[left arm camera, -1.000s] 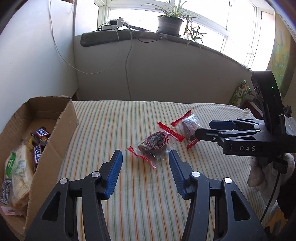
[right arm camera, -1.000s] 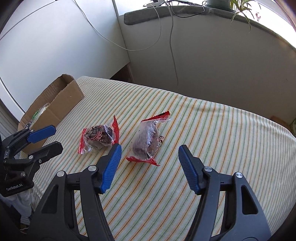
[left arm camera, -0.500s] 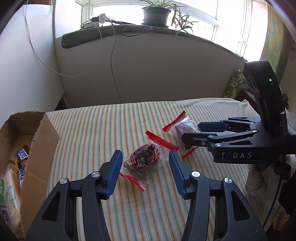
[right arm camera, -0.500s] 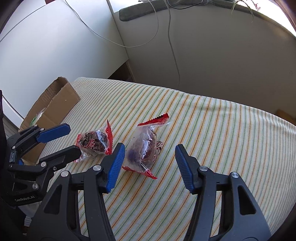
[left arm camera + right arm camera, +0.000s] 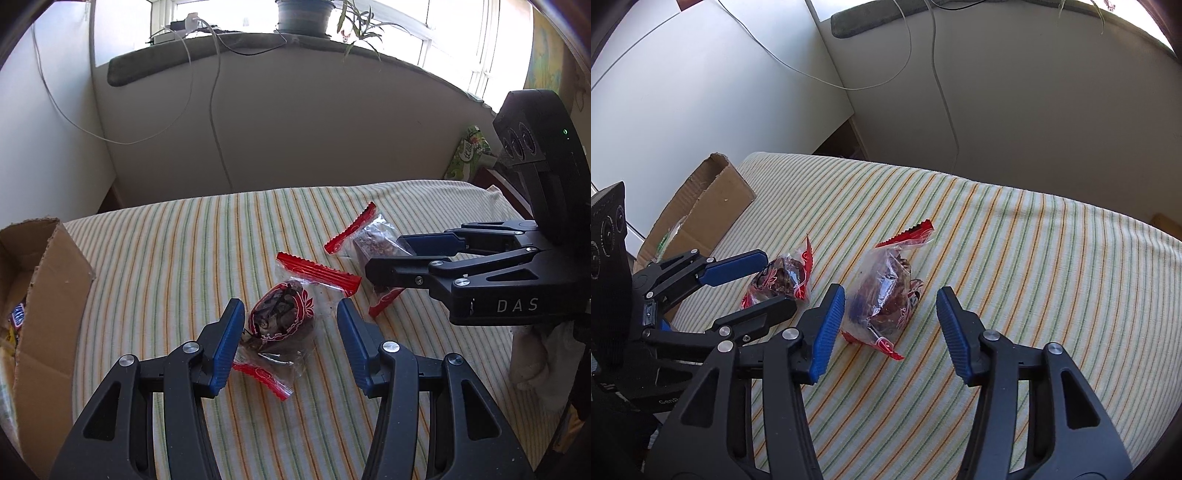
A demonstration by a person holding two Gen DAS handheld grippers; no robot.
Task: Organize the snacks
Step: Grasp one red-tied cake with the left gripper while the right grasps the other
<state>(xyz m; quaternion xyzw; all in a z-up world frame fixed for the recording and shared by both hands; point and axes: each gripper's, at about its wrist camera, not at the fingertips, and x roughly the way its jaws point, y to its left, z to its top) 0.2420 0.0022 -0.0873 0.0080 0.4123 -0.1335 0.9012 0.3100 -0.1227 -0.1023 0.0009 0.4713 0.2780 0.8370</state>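
Your right tool (image 5: pixel 391 262) carries the letters "DAS" on its black body in the left wrist view; in the right wrist view the left tool's body shows "Gen", the rest cut off. No wrapper print is readable. Your left tool (image 5: pixel 291 334) reaches forward low over the striped worktop (image 5: pixel 166 258), spread wide around the round snack packet (image 5: pixel 282 319), whose wrapper sits close against the left blue pad; no squeeze shows. Your right tool comes in from the right, also spread, flanking the longer snack packet (image 5: pixel 886 295) without pressing it. Both packets lie near each other mid-worktop. The cardboard box (image 5: pixel 48 295) stands at the left edge, well apart, with bars inside.
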